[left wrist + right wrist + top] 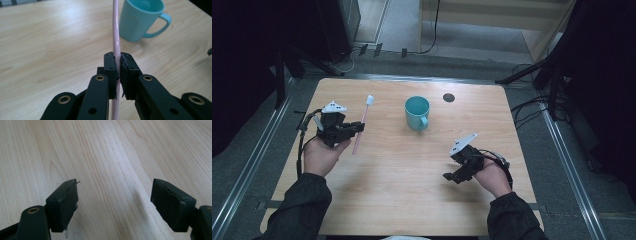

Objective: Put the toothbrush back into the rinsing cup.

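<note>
A pink toothbrush [362, 125] with a white head lies along the left part of the wooden table [382, 200]. My left gripper [358, 128] is shut on its handle; in the left gripper view the pink handle [116, 30] runs up between the closed jaws of that gripper [118, 72]. A teal mug [417, 113] stands upright near the table's middle, handle toward the person, and appears again as the teal mug [140, 20] beyond the toothbrush. My right gripper [451, 176] hovers at the right front, open, and the right gripper [115, 205] has nothing but bare wood between its pads.
A small dark round hole [448, 97] sits in the tabletop behind the mug. Cables and dark stands lie on the floor around the table. Metal rails run along both sides.
</note>
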The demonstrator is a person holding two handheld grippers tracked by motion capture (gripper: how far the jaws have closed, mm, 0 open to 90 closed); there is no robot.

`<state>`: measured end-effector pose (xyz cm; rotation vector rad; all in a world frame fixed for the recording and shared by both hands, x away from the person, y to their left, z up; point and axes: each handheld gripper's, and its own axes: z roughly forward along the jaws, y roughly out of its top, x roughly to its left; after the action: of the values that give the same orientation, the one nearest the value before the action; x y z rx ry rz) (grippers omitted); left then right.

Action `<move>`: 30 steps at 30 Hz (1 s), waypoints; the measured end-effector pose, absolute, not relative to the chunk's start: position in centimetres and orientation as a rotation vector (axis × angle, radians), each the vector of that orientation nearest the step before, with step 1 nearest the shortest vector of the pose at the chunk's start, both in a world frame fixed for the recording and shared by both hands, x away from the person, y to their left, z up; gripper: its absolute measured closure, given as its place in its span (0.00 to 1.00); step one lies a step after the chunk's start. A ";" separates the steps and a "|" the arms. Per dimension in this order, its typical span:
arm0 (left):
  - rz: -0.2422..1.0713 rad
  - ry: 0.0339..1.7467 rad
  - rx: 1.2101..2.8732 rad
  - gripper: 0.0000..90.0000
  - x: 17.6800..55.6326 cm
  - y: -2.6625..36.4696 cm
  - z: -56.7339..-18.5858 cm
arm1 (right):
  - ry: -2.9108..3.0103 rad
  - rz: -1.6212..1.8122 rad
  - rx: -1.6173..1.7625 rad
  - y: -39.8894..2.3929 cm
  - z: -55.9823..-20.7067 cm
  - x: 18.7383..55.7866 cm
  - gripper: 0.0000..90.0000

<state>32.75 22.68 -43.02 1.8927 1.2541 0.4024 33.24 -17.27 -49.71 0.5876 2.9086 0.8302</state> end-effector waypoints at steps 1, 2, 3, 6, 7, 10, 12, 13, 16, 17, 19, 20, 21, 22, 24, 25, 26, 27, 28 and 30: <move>0.402 1.254 1.893 0.93 32.8 22.7 -43.0 | 2.909 0.830 0.588 -17.3 -49.7 33.2 0.24; 0.404 1.254 1.881 0.93 32.8 22.6 -43.0 | 2.906 0.834 0.591 -17.3 -49.7 33.2 0.24; 0.407 1.251 1.873 0.93 32.9 22.5 -42.9 | 2.906 0.834 0.591 -17.3 -49.7 33.2 0.24; 0.414 1.237 1.859 0.93 33.1 22.0 -42.9 | 2.899 0.837 0.598 -17.5 -49.6 33.2 0.24; 0.414 1.237 1.859 0.93 33.1 22.0 -42.9 | 2.899 0.837 0.598 -17.5 -49.6 33.2 0.24; 0.412 1.224 1.844 0.93 33.3 21.5 -42.8 | 2.896 0.841 0.599 -17.6 -49.6 33.1 0.24; 0.412 1.216 1.847 0.93 33.4 21.1 -42.7 | 2.895 0.843 0.596 -17.5 -49.6 33.1 0.24; 0.415 1.213 1.845 0.93 33.5 20.9 -42.7 | 2.895 0.843 0.596 -17.5 -49.6 33.1 0.24; 0.403 1.203 1.846 0.93 33.9 20.3 -42.6 | 2.897 0.843 0.590 -17.5 -49.6 33.0 0.24; 0.405 1.202 1.843 0.93 34.0 20.2 -42.5 | 2.897 0.843 0.590 -17.5 -49.6 33.0 0.24; 0.404 1.199 1.841 0.93 34.2 19.9 -42.3 | 2.898 0.842 0.589 -17.5 -49.6 33.0 0.24; 0.398 1.190 1.832 0.93 34.5 19.7 -42.1 | 2.898 0.842 0.589 -17.5 -49.6 33.0 0.24; 0.398 1.190 1.832 0.93 34.5 19.7 -42.1 | 2.898 0.842 0.589 -17.5 -49.6 33.0 0.24; 0.388 1.184 1.822 0.93 34.9 19.4 -41.9 | 2.902 0.842 0.587 -17.5 -49.6 32.9 0.24; 0.386 1.180 1.826 0.93 35.3 19.1 -41.7 | 2.902 0.841 0.581 -17.4 -49.6 32.9 0.24; 0.386 1.180 1.826 0.93 35.3 19.1 -41.7 | 2.902 0.841 0.581 -17.4 -49.6 32.9 0.24; 0.387 1.177 1.832 0.93 35.7 18.8 -41.4 | 2.903 0.839 0.581 -17.4 -49.6 32.9 0.24; 0.387 1.177 1.832 0.93 35.7 18.8 -41.4 | 2.903 0.839 0.581 -17.4 -49.6 32.9 0.24; 0.391 1.171 1.829 0.93 36.0 18.5 -41.1 | 2.902 0.839 0.578 -17.4 -49.6 32.9 0.24; 0.395 1.166 1.831 0.93 36.4 18.2 -40.8 | 2.902 0.839 0.579 -17.4 -49.6 32.9 0.24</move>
<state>36.36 18.19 -40.83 1.8315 1.1658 0.3947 32.87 -17.39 -49.61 0.5790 2.9015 0.8385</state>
